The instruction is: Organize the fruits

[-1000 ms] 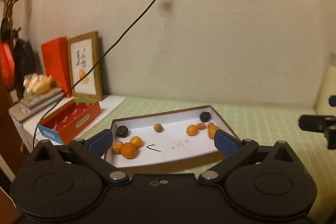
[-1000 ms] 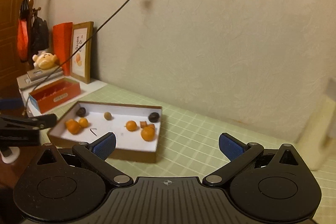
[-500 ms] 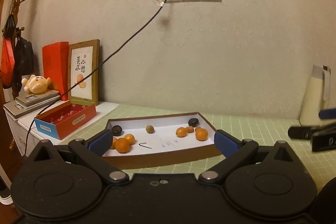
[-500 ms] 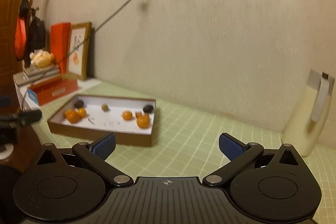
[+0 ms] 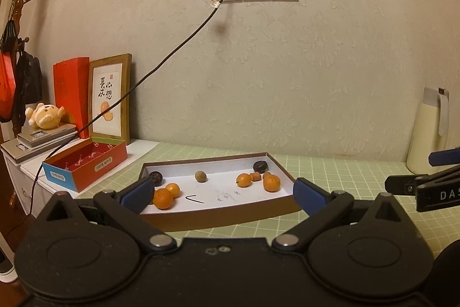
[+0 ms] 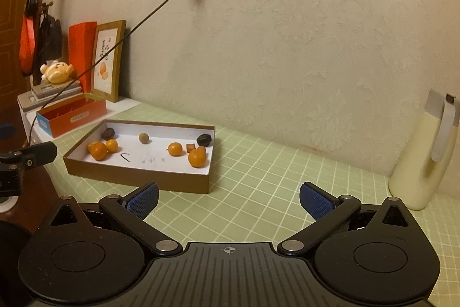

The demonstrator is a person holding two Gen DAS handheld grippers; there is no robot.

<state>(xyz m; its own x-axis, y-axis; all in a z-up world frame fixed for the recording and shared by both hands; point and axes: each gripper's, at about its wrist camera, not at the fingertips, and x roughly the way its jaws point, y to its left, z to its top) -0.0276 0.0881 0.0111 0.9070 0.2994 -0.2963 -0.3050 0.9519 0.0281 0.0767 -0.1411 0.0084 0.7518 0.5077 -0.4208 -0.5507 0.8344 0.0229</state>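
Note:
A shallow brown box [image 5: 218,216] [image 6: 135,173] with a white floor lies on the green grid mat. Inside are several small oranges, two at the left [image 5: 163,198] [image 6: 97,150] and others at the right [image 5: 271,182] [image 6: 197,158]. Two dark fruits [image 5: 260,166] [image 6: 204,139] sit in the back corners, and a brown round fruit [image 5: 200,176] [image 6: 143,138] lies mid-back. My left gripper [image 5: 222,193] is open and empty just in front of the box. My right gripper [image 6: 228,200] is open and empty over the mat, right of the box.
A red open box [image 5: 83,164] [image 6: 72,117] stands left of the tray, by a framed picture [image 5: 109,97] and a plush toy [image 5: 46,115]. A cream thermos [image 6: 425,151] [image 5: 428,131] stands at the right. A black cable [image 5: 172,53] hangs from the wall socket.
Both grippers pulled back and levelled: the tray now looks farther from the left gripper, and the thermos has come into both views. Both stayed open.

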